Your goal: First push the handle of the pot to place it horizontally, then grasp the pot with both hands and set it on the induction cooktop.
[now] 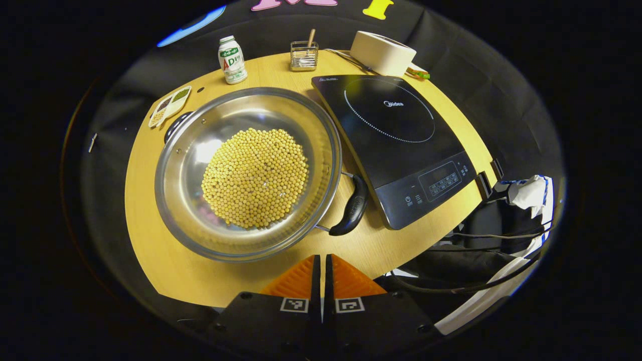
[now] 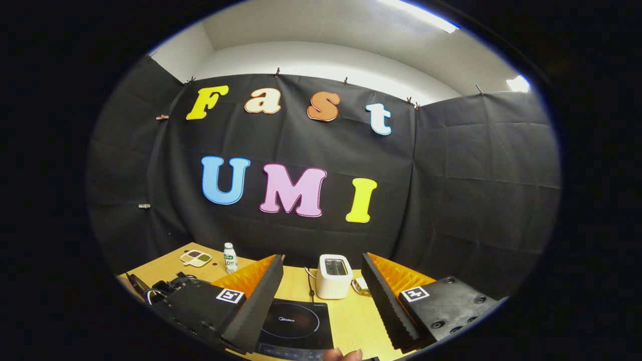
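Tabletop [image 1: 150, 240]: pot [image 1: 248, 173], handle [image 1: 352, 208] at 4 o'clock. Left gripper [image 1: 321, 265] fingers pressed together, right gripper [image 2: 321, 296] fingers wide; hard push risks spilling beans [image 1: 256, 175].

My pot [image 1: 248, 173] sits on the wooden table, just left of the induction cooktop [image 1: 396, 145] as the left gripper view has it — a wide, shallow steel pan, upright, its floor heaped with pale yellow beans [image 1: 256, 176]. Its rim comes very close to the cooktop's left edge; I cannot tell whether they touch. One black handle [image 1: 352, 206] sticks out at the lower right of the rim on two wire arms, curved, lying close beside the cooktop's front corner. A second dark handle [image 1: 175, 125] shows at the far upper left of the rim. The cooktop is a flat black slab with a dotted ring on top and a control panel along its near edge — nothing stands on it.
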A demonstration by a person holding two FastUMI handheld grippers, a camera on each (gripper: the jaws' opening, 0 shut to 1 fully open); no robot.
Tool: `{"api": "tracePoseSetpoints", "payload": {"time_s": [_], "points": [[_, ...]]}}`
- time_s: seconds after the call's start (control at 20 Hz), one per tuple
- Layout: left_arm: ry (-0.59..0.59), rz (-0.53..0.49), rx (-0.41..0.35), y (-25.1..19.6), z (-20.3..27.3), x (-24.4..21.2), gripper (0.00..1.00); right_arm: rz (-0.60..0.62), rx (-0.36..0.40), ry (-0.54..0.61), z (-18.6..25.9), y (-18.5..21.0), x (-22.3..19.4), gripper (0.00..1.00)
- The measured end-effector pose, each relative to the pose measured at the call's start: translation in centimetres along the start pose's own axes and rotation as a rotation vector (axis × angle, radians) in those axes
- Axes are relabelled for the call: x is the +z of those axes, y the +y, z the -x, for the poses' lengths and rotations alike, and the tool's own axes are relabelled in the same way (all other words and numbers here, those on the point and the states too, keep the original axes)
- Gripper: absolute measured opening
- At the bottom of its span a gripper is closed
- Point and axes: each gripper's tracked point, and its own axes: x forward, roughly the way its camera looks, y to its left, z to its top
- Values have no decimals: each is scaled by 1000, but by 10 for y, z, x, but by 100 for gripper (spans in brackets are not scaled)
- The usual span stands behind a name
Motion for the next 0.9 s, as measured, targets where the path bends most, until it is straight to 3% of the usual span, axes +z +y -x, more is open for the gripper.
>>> {"api": "tracePoseSetpoints", "payload": {"time_s": [0.55, 0.9], "points": [[2, -3, 59, -6, -19, 28, 6, -4, -60, 7, 2, -24, -3, 97], [-44, 50, 78, -15, -27, 58, 6, -2, -72, 26, 0, -34, -11, 97]]}}
